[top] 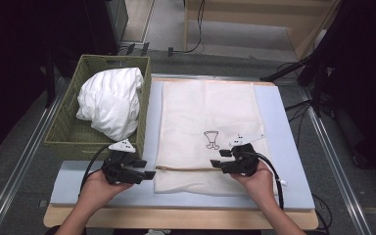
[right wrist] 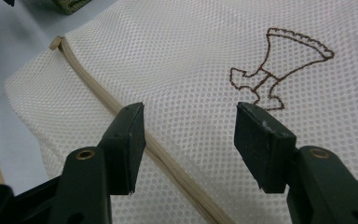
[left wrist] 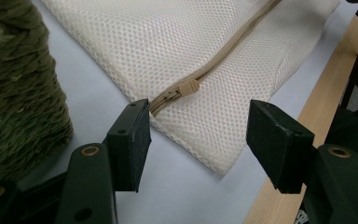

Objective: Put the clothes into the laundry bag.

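- The mesh laundry bag point(top: 208, 122) lies flat on the pale blue mat point(top: 279, 127), filling the middle of it, with its zipper point(left wrist: 223, 53) running across the near end.
- The zipper pull point(left wrist: 186, 87) sits at the bag's near-left corner, closed up to the end.
- A small brown embroidered figure point(right wrist: 279, 70) marks the bag just far of the zipper line.
- The left gripper point(left wrist: 198, 140) hovers at that near-left corner, jaws wide apart, the pull between and beyond them.
- The right gripper point(right wrist: 191, 140) hangs over the near-right part of the bag, jaws wide, straddling the zipper seam.
- A green woven basket point(top: 68, 127) stands left of the mat, holding bundled white cloth point(top: 112, 100).
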